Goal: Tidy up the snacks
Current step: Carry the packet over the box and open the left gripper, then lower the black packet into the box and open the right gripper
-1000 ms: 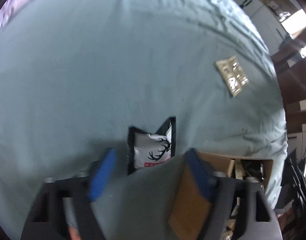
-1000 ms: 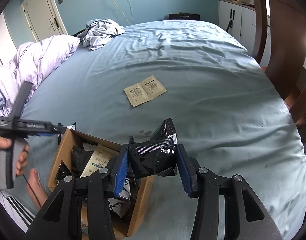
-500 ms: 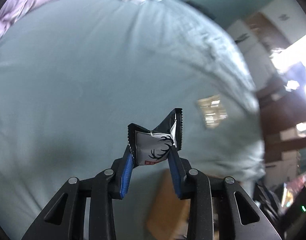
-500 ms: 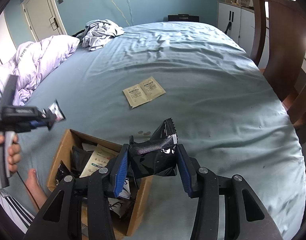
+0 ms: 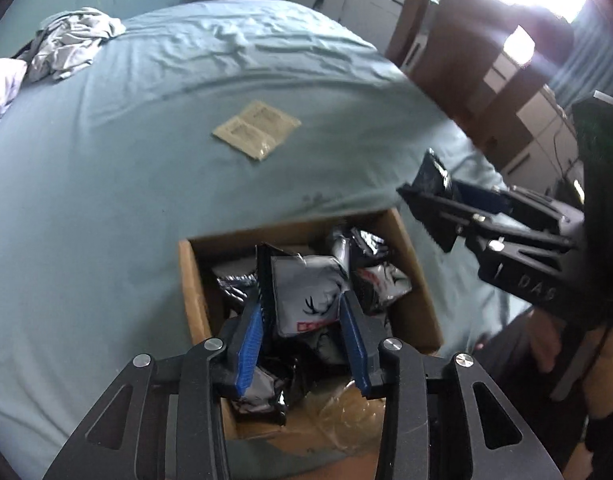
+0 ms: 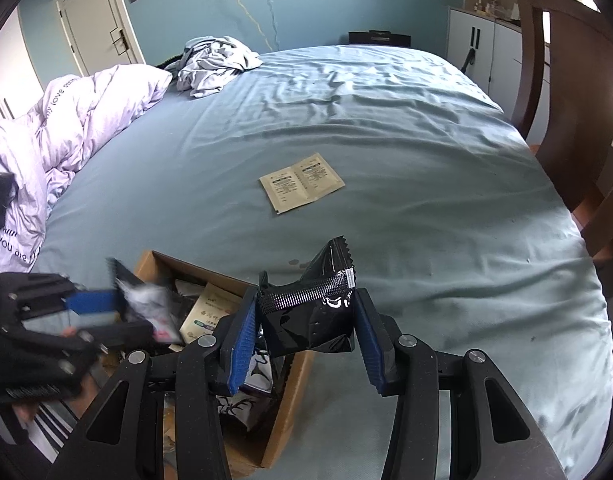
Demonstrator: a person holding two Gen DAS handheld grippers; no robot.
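My left gripper (image 5: 304,320) is shut on a white and black snack packet with an antler print (image 5: 306,294) and holds it over the open cardboard box (image 5: 194,280), which holds several packets. My right gripper (image 6: 306,320) is shut on a black snack packet (image 6: 310,316) beside the box's right wall (image 6: 294,396). The left gripper also shows blurred in the right wrist view (image 6: 106,304). A beige twin sachet (image 6: 302,182) lies flat on the blue bed sheet, also seen in the left wrist view (image 5: 256,130).
The blue bed (image 6: 386,128) stretches ahead. A lilac duvet (image 6: 66,120) and a grey crumpled garment (image 6: 214,64) lie at the far left. A brown wooden chair (image 6: 562,80) stands at the right edge.
My left gripper closed on the antler packet, lifted it off the sheet and swung it over the box. My right gripper has stayed put with the black packet.
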